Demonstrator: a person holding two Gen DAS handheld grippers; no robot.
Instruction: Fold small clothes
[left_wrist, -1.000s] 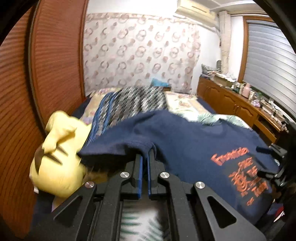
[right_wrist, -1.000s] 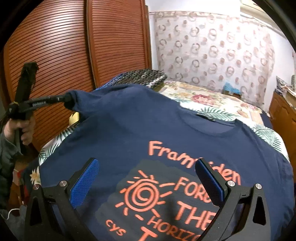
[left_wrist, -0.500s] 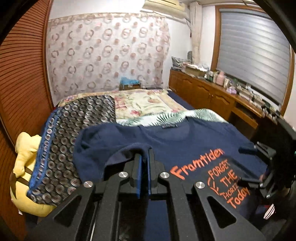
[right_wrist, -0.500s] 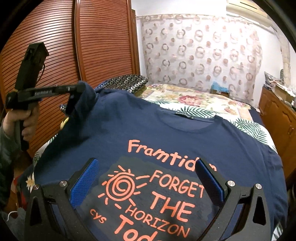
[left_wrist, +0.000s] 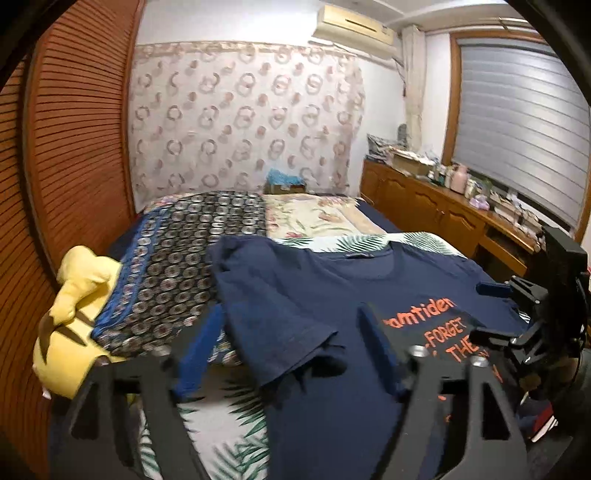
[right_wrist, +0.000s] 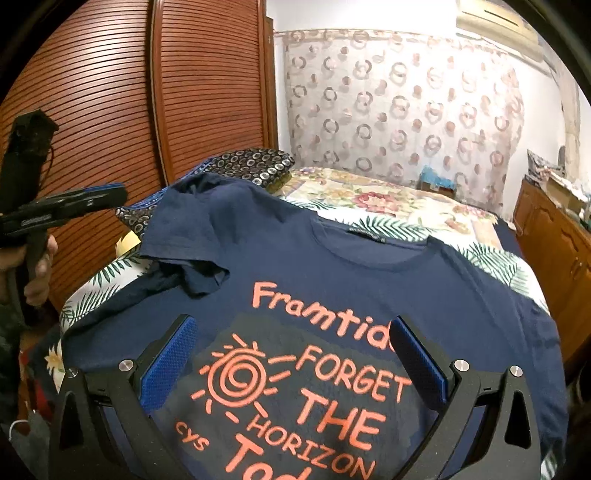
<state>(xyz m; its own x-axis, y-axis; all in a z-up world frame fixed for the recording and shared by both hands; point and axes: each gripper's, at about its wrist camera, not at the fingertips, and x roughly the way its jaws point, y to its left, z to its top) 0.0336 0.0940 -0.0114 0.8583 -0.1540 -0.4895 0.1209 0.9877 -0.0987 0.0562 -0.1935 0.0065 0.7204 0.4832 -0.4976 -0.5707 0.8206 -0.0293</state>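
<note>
A navy T-shirt (right_wrist: 369, 280) with orange print lies face up on the bed; it also shows in the left wrist view (left_wrist: 332, 302). Its left sleeve (right_wrist: 192, 236) is folded inward over the body and also shows in the left wrist view (left_wrist: 280, 332). My left gripper (left_wrist: 291, 339) is open and empty, just above that sleeve; in the right wrist view (right_wrist: 96, 195) it hangs left of the shirt. My right gripper (right_wrist: 291, 347) is open and empty over the printed chest; it shows at the right edge of the left wrist view (left_wrist: 495, 314).
A patterned dark cloth (left_wrist: 177, 258) and a yellow plush toy (left_wrist: 70, 314) lie left of the shirt. The bed has a leaf-print sheet (right_wrist: 399, 225). A slatted wooden wardrobe (right_wrist: 110, 110) stands at left, a wooden cabinet (left_wrist: 443, 218) at right.
My left gripper opened and let go of the sleeve, which dropped folded onto the shirt. The left gripper drew back to the left. The right gripper stayed open over the print.
</note>
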